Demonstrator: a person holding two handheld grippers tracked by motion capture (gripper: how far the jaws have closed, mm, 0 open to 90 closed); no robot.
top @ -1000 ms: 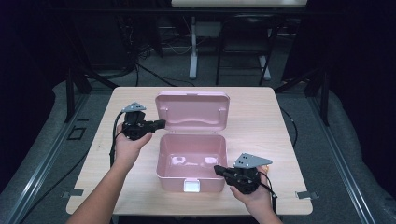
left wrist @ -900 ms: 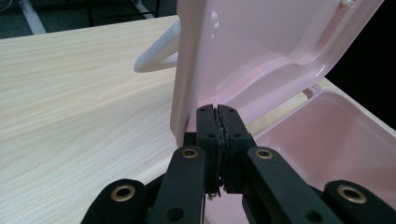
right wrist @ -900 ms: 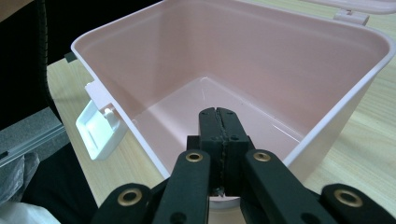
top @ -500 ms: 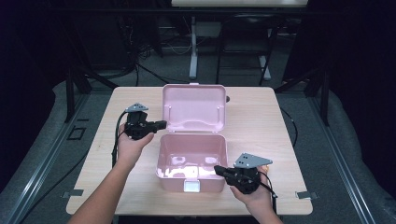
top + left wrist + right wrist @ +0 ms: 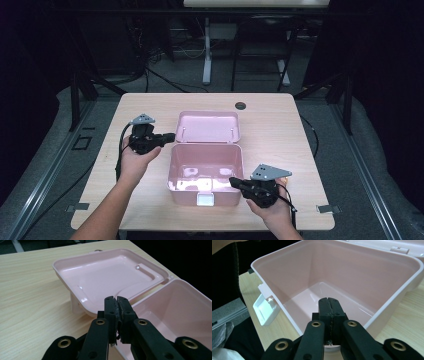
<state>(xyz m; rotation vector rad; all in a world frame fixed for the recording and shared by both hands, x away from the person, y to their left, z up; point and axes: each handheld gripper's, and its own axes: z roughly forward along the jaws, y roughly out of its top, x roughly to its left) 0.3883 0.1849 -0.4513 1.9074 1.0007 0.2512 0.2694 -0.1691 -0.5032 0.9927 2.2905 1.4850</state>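
An open pink plastic box (image 5: 205,170) stands mid-table, its inside bare. Its hinged lid (image 5: 207,126) lies tipped back behind it, inner side up. A white latch (image 5: 202,200) hangs on the front wall. My left gripper (image 5: 169,136) is at the lid's left edge, jaws shut with nothing between them. In the left gripper view its tips (image 5: 116,300) sit just before the lid's (image 5: 107,277) near rim, with the box body (image 5: 180,315) to the right. My right gripper (image 5: 234,182) is shut at the box's front right corner. In the right gripper view its tips (image 5: 329,301) point over the rim into the box (image 5: 352,275), with the latch (image 5: 265,308) at left.
The wooden table (image 5: 280,130) has a small round dark hole (image 5: 240,105) near its far edge. Bare wood lies left and right of the box. Beyond the table are dark floor, cables and stand legs.
The lid has swung from standing nearly upright to lying back low behind the box. Both grippers have stayed almost where they were.
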